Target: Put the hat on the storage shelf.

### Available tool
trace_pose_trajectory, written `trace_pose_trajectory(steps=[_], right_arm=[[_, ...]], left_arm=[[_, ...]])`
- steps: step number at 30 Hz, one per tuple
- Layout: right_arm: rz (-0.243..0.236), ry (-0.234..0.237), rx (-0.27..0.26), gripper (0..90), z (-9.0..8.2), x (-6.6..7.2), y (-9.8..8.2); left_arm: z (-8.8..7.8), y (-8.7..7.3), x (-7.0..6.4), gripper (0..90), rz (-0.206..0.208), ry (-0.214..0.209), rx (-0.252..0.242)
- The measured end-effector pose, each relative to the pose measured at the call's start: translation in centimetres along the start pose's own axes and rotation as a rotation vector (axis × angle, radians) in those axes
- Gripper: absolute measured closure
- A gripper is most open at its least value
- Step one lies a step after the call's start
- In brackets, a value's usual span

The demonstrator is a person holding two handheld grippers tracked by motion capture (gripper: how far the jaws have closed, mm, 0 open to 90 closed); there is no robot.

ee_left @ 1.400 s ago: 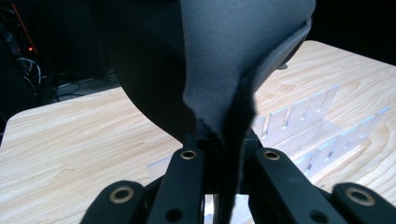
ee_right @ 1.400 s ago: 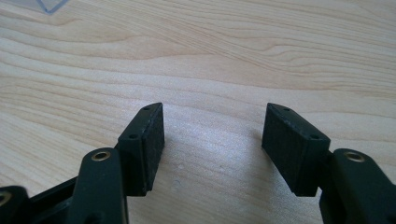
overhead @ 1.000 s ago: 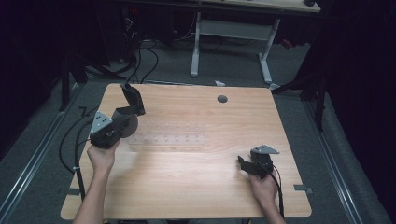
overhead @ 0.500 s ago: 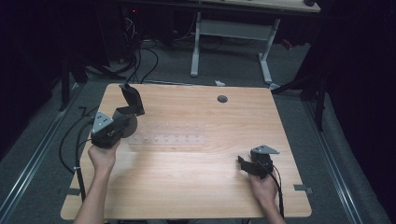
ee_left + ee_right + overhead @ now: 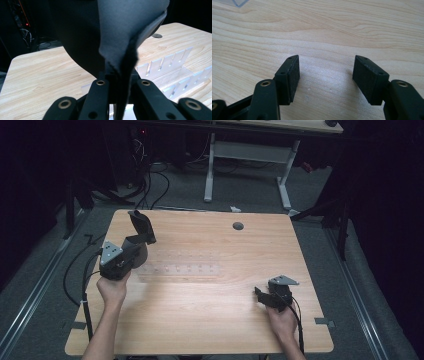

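High view: left gripper (image 5: pixel 131 251), jaws clamped on a dark grey fabric piece (image 5: pixel 141 226), holds it above the tabletop's (image 5: pixel 210 320) left rear, beside a clear slotted rack (image 5: pixel 180 269). Right gripper (image 5: pixel 264 299), jaws apart, rests near the front right.

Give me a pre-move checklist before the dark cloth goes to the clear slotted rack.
1. Left gripper shut on the dark cloth: ok.
2. Cloth lifted off the table: ok.
3. Clear slotted rack free of items: ok, as far as visible.
4. Right gripper open, nothing between its pads: ok.
5. Right gripper apart from the rack: ok.
6. Cloth edge firmly caught: cannot tell.
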State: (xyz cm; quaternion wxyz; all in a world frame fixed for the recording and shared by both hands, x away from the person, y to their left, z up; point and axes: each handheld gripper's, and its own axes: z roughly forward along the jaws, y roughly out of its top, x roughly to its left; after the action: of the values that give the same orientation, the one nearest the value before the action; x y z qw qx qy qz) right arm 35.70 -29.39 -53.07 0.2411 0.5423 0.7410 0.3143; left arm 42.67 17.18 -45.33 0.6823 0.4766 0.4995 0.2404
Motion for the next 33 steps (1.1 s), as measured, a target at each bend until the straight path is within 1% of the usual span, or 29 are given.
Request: trace_pose_trajectory(steps=[3, 7, 11, 17, 19, 23, 24, 26, 27, 30, 32, 33], right_arm=[[0.000, 0.000, 0.000, 38.8, 0.0, 0.0, 0.0], [0.000, 0.000, 0.000, 38.8, 0.0, 0.0, 0.0], [0.000, 0.000, 0.000, 38.8, 0.0, 0.0, 0.0], [0.000, 0.001, 0.000, 38.7, 0.0, 0.0, 0.0], [0.000, 0.000, 0.000, 38.7, 0.0, 0.0, 0.0], [0.000, 0.000, 0.000, 38.7, 0.0, 0.0, 0.0], [0.000, 0.001, 0.000, 38.7, 0.0, 0.0, 0.0], [0.000, 0.000, 0.000, 38.7, 0.0, 0.0, 0.0], [0.000, 0.000, 0.000, 38.7, 0.0, 0.0, 0.0], [0.000, 0.000, 0.000, 38.7, 0.0, 0.0, 0.0], [0.000, 0.000, 0.000, 38.7, 0.0, 0.0, 0.0], [0.000, 0.000, 0.000, 38.7, 0.0, 0.0, 0.0]], left_arm=[[0.1, 0.0, -0.2, 85.8, -0.014, 0.009, 0.006], [0.4, -0.6, -0.3, 85.7, -0.003, 0.025, 0.027], [0.5, -1.2, 0.1, 85.7, -0.005, 0.042, 0.032], [0.3, -2.5, 0.5, 85.4, 0.002, 0.047, 0.054], [0.1, -2.6, 0.6, 85.1, -0.004, 0.044, 0.048], [-0.2, -2.8, 0.6, 83.0, -0.012, 0.042, 0.059], [-0.3, -2.9, 0.7, 82.0, -0.024, 0.044, 0.068], [-0.4, -2.9, 0.7, 81.1, -0.029, 0.045, 0.071], [-0.6, -3.0, 0.8, 81.1, -0.039, 0.048, 0.075], [-0.8, -3.0, 0.9, 75.9, -0.050, 0.063, 0.090], [-1.0, -2.9, 1.0, 72.5, -0.062, 0.072, 0.089], [-1.1, -2.8, 1.1, 62.5, -0.084, 0.087, 0.099]])
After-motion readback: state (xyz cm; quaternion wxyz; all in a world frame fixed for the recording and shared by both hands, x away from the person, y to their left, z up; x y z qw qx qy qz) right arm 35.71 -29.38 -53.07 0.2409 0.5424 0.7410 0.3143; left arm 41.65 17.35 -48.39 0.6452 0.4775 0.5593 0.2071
